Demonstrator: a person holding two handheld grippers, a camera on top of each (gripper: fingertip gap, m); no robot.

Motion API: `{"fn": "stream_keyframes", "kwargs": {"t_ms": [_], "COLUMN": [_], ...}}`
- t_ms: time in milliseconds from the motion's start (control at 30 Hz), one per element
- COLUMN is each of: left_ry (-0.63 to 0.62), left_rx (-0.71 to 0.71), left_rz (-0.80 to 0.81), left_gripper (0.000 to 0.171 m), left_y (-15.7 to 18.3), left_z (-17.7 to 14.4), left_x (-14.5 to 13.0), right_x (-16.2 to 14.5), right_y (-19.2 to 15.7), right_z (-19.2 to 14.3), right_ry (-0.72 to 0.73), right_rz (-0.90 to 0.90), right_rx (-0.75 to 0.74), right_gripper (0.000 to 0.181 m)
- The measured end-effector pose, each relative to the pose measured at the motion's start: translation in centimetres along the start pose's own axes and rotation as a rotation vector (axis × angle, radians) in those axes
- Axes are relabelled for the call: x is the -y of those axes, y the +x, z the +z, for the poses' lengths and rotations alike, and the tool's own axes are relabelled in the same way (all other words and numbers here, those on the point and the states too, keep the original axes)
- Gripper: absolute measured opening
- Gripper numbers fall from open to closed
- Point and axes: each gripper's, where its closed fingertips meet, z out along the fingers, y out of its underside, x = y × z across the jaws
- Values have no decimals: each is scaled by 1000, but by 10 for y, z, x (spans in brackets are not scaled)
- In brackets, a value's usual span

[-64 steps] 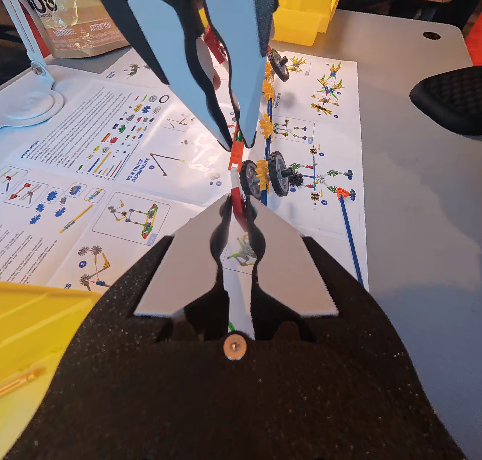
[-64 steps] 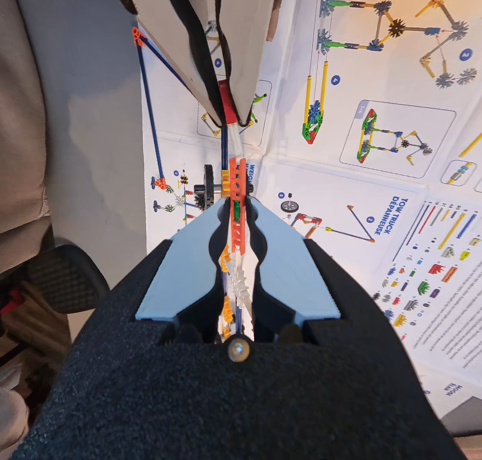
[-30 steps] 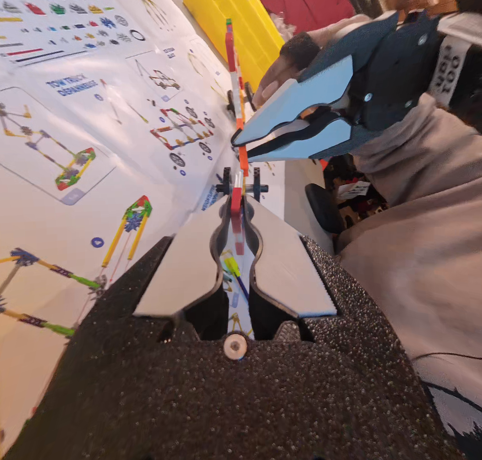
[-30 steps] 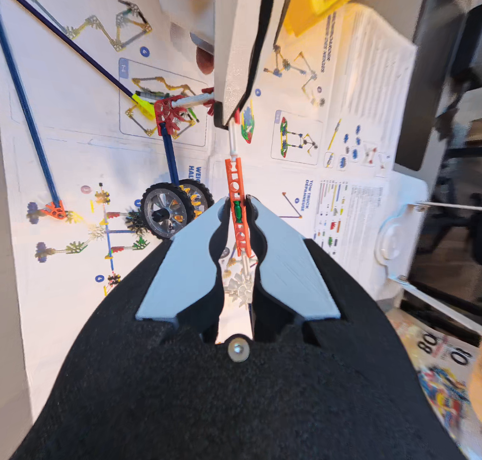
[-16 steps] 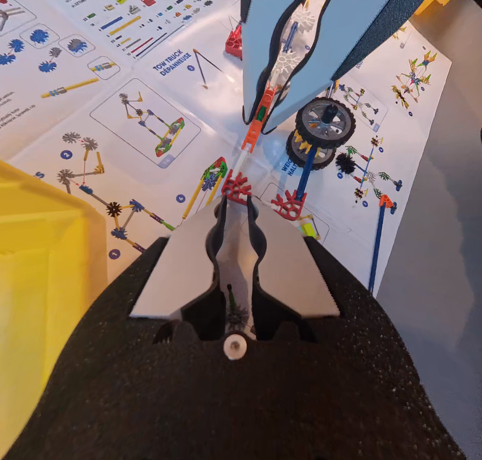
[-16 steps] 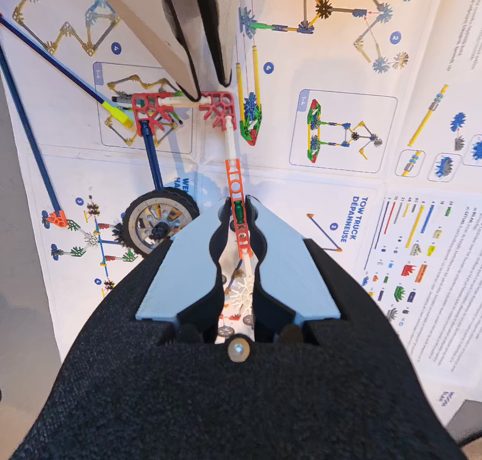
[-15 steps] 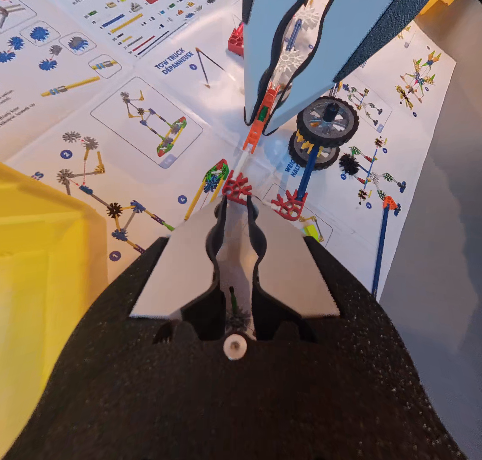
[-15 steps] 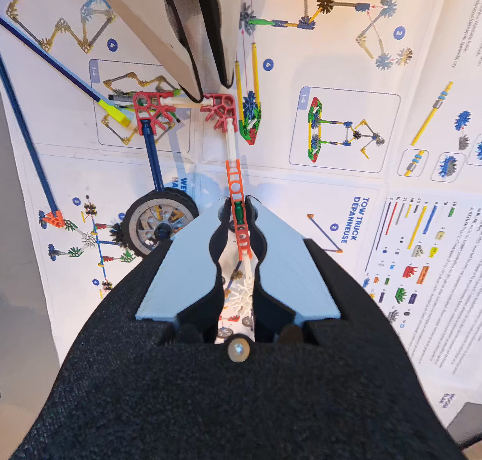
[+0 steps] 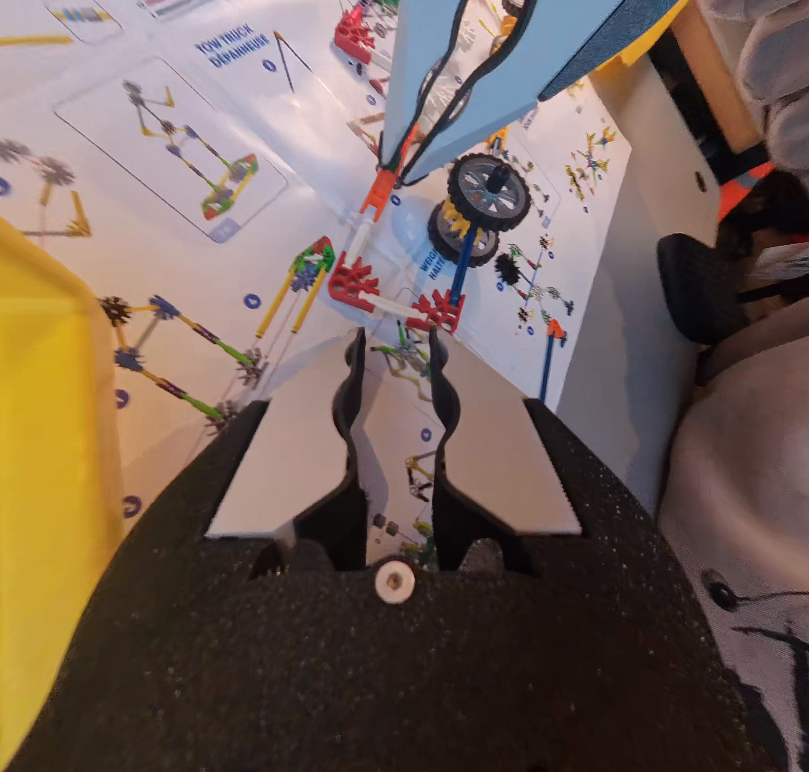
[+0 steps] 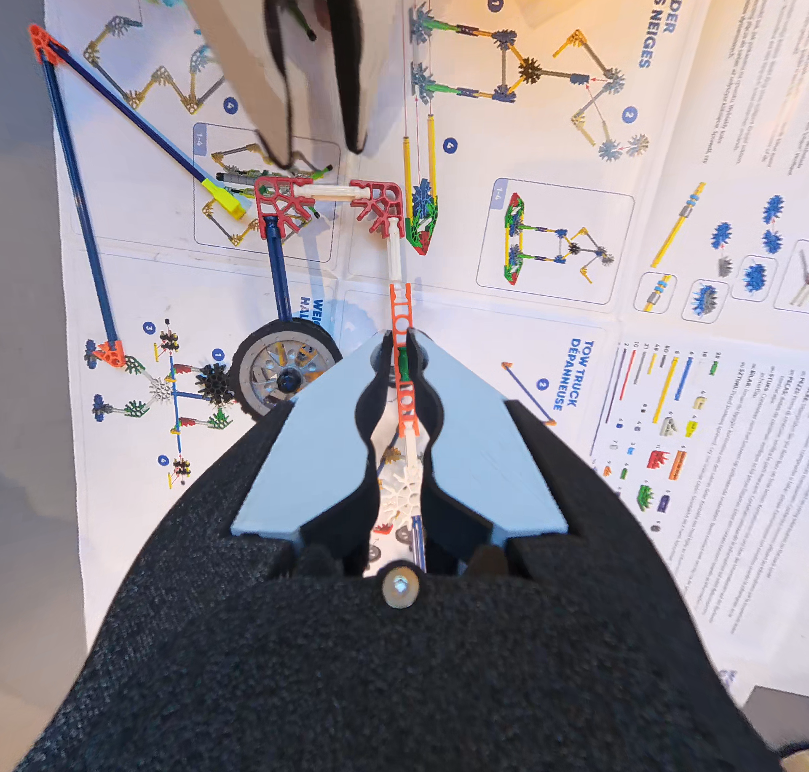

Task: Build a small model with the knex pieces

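A rod-and-connector toy frame lies on the instruction sheet (image 10: 547, 322). It has two red connectors (image 10: 284, 203) (image 10: 381, 208) joined by a white rod (image 10: 326, 191), a blue rod (image 10: 278, 269) to a pair of wheels (image 10: 280, 370), and an orange ladder-shaped connector (image 10: 402, 309). My right gripper (image 10: 396, 335) is shut on the orange connector; it also shows in the left wrist view (image 9: 394, 173). My left gripper (image 9: 396, 339) is open and empty, just short of the red connectors (image 9: 352, 284); it also shows in the right wrist view (image 10: 319, 155). The wheels (image 9: 488, 195) stand beside the right gripper.
A yellow bin (image 9: 43, 357) stands left of my left gripper. Two long blue rods joined by orange connectors (image 10: 43, 44) lie at the sheet's edge, with a yellow-green piece (image 10: 227, 201) at one end. A black armrest (image 9: 696, 287) and a person's sleeve (image 9: 744, 488) are on the right. Left tips to right tips: about 8 cm.
My left gripper has let go of the red connector, opened wider and drawn back a little. The frame turned flat onto the sheet. My right gripper keeps its hold on the orange connector.
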Motion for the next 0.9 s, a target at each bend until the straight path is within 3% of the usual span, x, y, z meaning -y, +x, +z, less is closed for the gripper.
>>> {"fn": "stream_keyframes", "kwargs": {"t_ms": [167, 300, 533, 900], "left_ry": [100, 153, 123, 71], "left_rx": [-213, -229, -62, 107], "left_rz": [-239, -298, -159, 50], "left_gripper": [35, 30, 5, 5], "left_y": [15, 12, 1, 0], "left_z": [6, 11, 18, 24], "left_x": [10, 20, 17, 9], "right_x": [-2, -6, -9, -9], "right_y": [-2, -3, -2, -2], "right_z": [11, 13, 13, 16], "right_ry": [-14, -21, 24, -33], "right_rz": [-1, 3, 39, 80], "right_rx": [19, 28, 40, 58], "right_gripper": [2, 0, 0, 0]}}
